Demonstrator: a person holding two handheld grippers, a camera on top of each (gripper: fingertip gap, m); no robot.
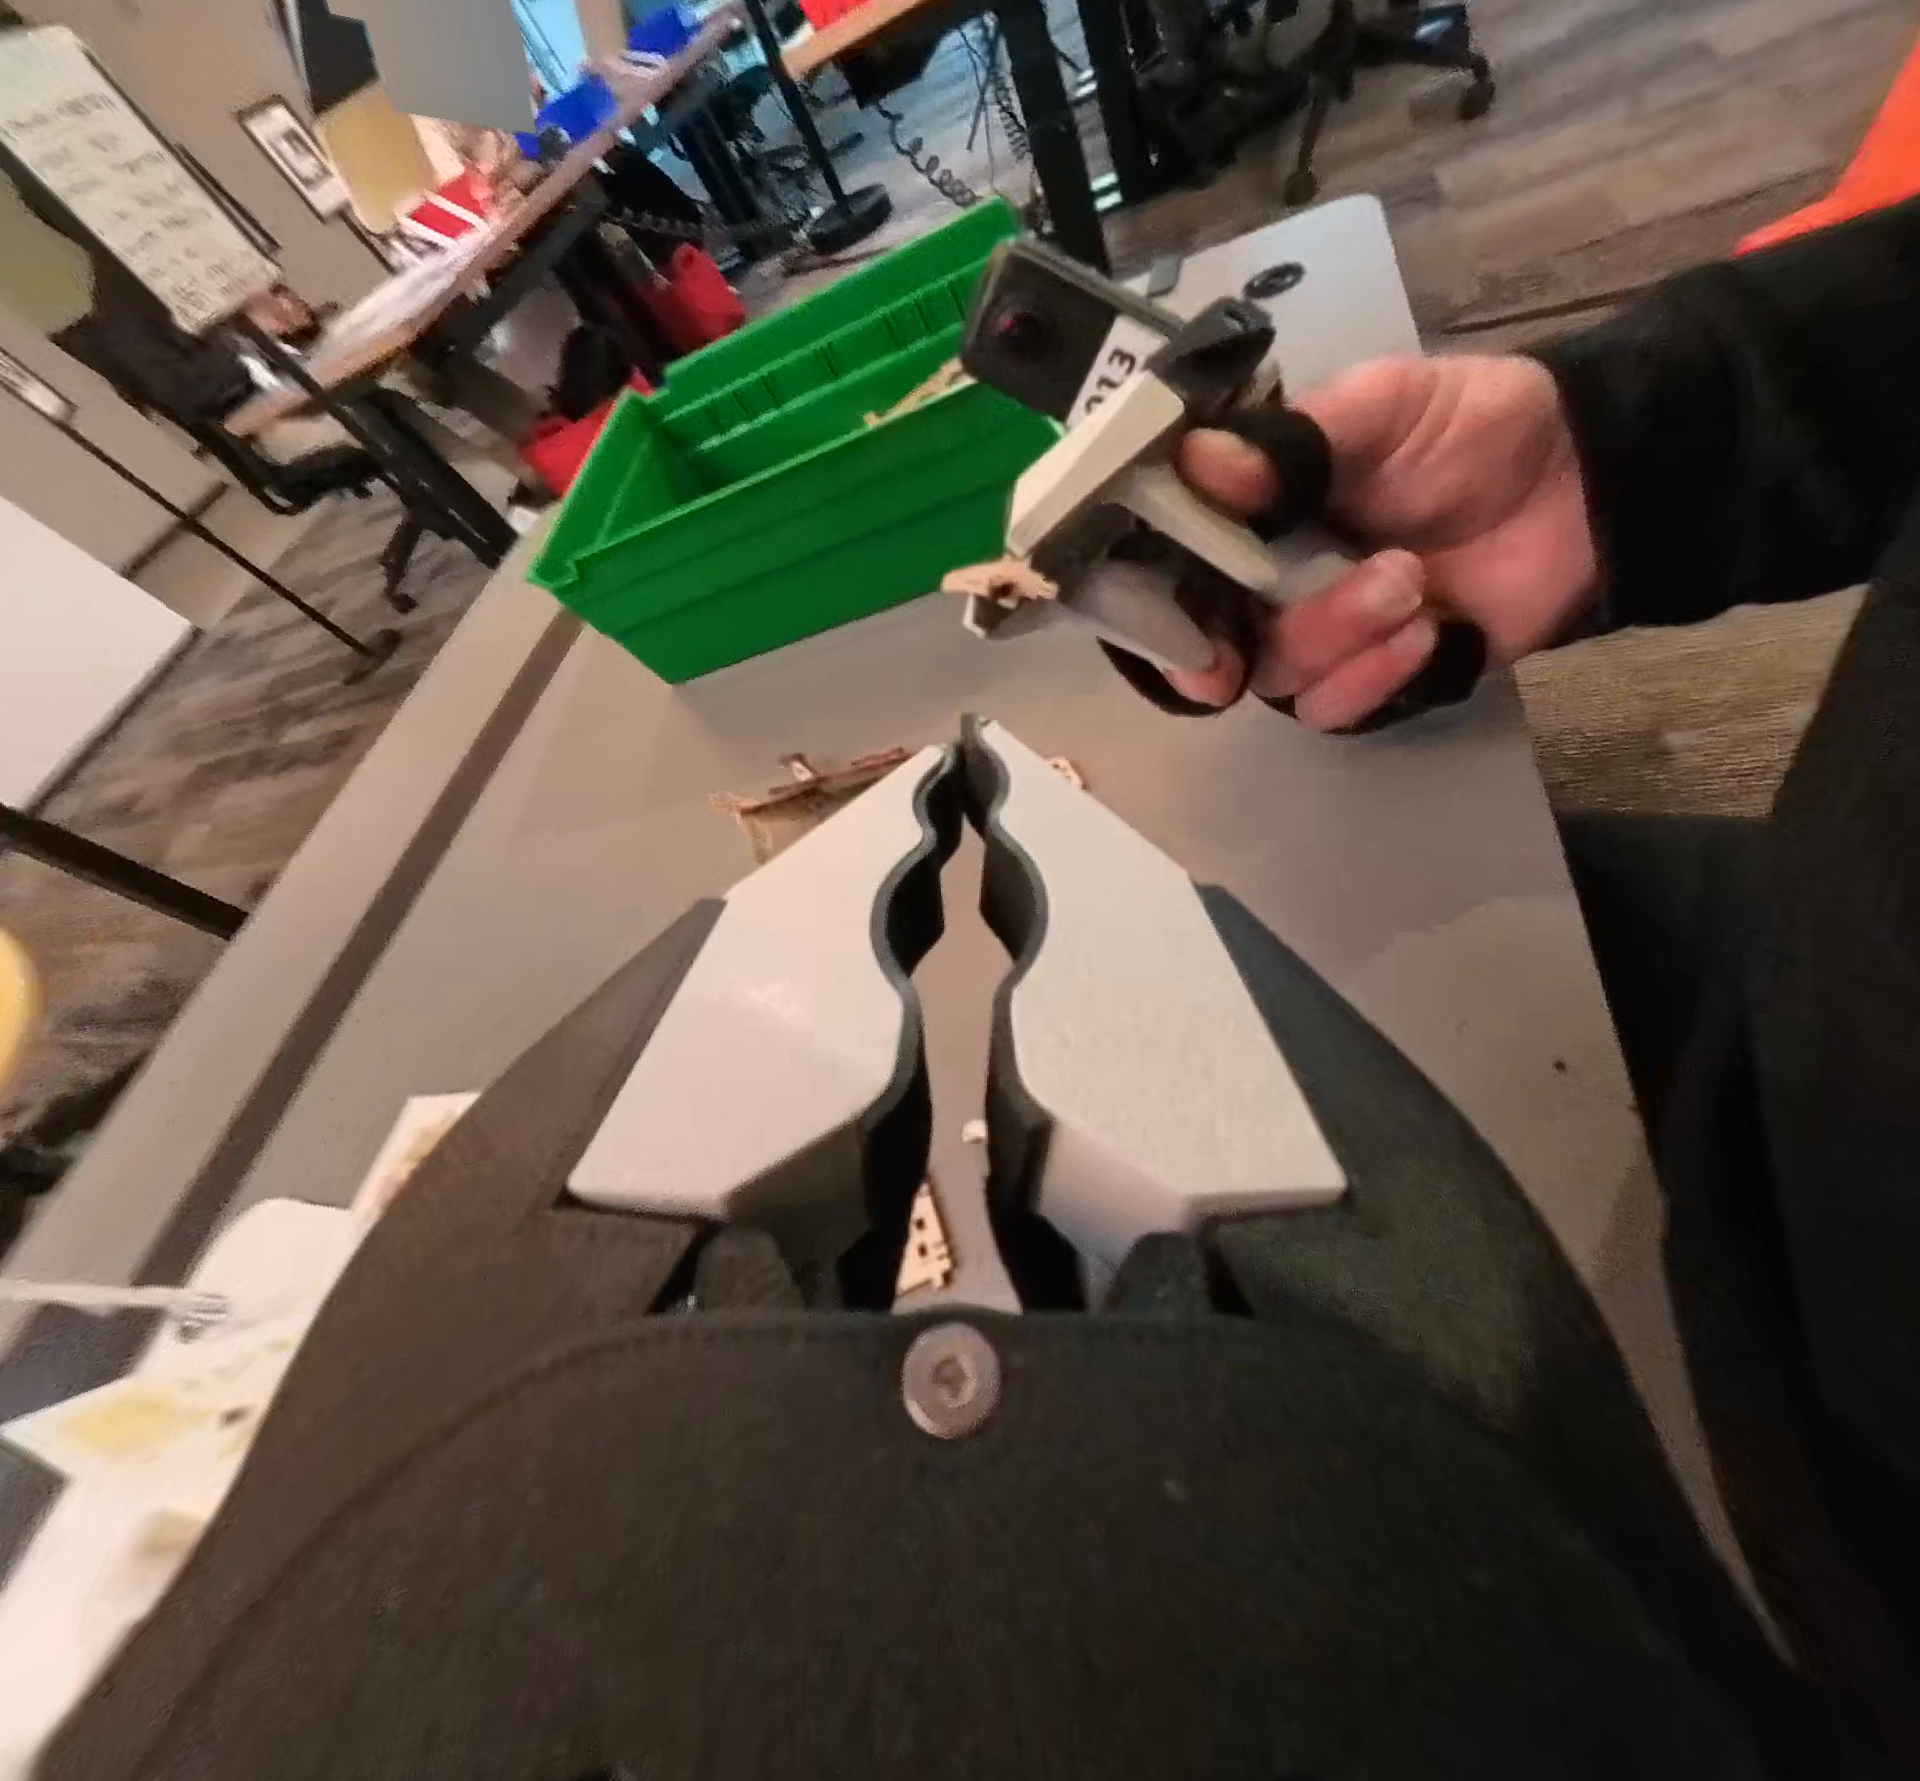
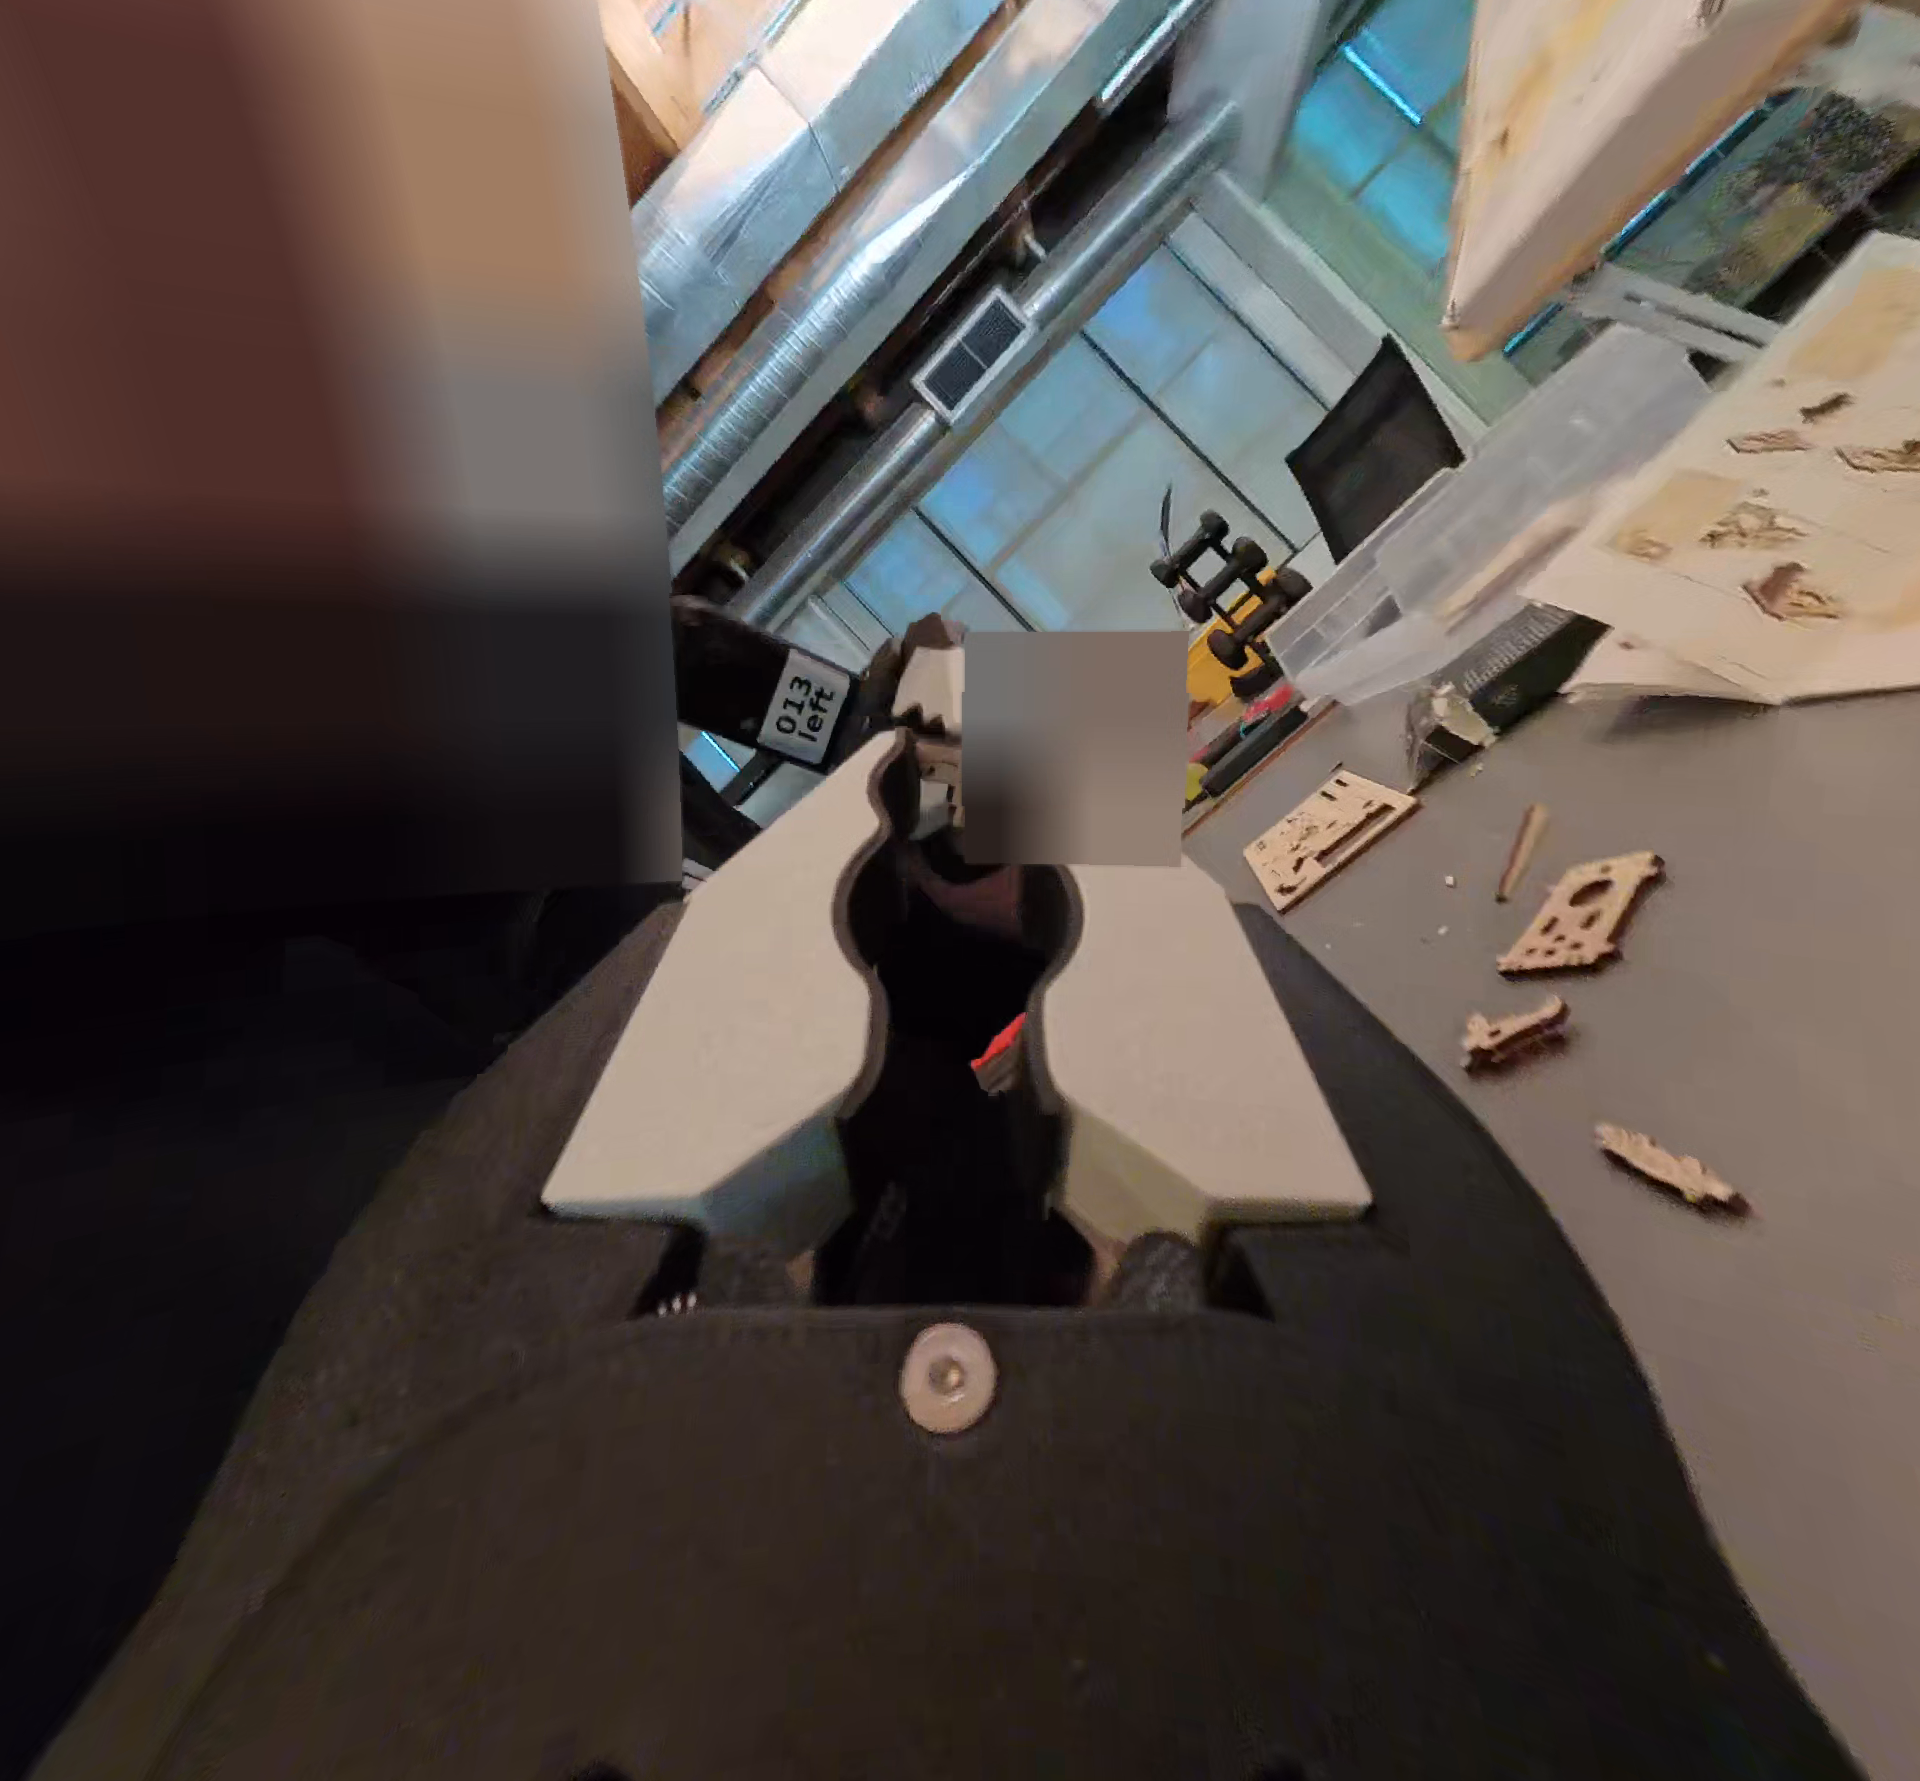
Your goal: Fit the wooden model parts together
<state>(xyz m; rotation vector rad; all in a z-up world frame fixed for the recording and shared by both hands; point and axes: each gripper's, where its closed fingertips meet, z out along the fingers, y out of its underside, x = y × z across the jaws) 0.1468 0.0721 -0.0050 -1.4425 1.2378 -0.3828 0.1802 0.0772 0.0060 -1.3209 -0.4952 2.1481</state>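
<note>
In the left wrist view my left gripper (image 1: pixel 966 744) has its jaws together on a flat wooden model part (image 1: pixel 800 789), which sticks out on both sides of the tips above the grey table (image 1: pixel 1351 900). My right gripper (image 1: pixel 992 593), held in a hand, hovers beyond it and is shut on a small wooden part (image 1: pixel 995 580). In the right wrist view my right gripper (image 2: pixel 935 775) points at the left gripper (image 2: pixel 920 692); a mosaic patch hides its right tip. Loose wooden parts lie on the table: a holed plate (image 2: pixel 1579 916) and a small part (image 2: pixel 1512 1035).
A green bin (image 1: pixel 790 505) stands on the table behind the grippers. Another wooden part (image 2: pixel 1668 1165), a thin stick (image 2: pixel 1519 853) and a cut-out sheet (image 2: pixel 1330 838) lie on the table. Instruction sheets (image 2: pixel 1766 526) and a clear plastic box (image 2: pixel 1455 568) sit further back. Tip to tip, the grippers are about 4 cm apart.
</note>
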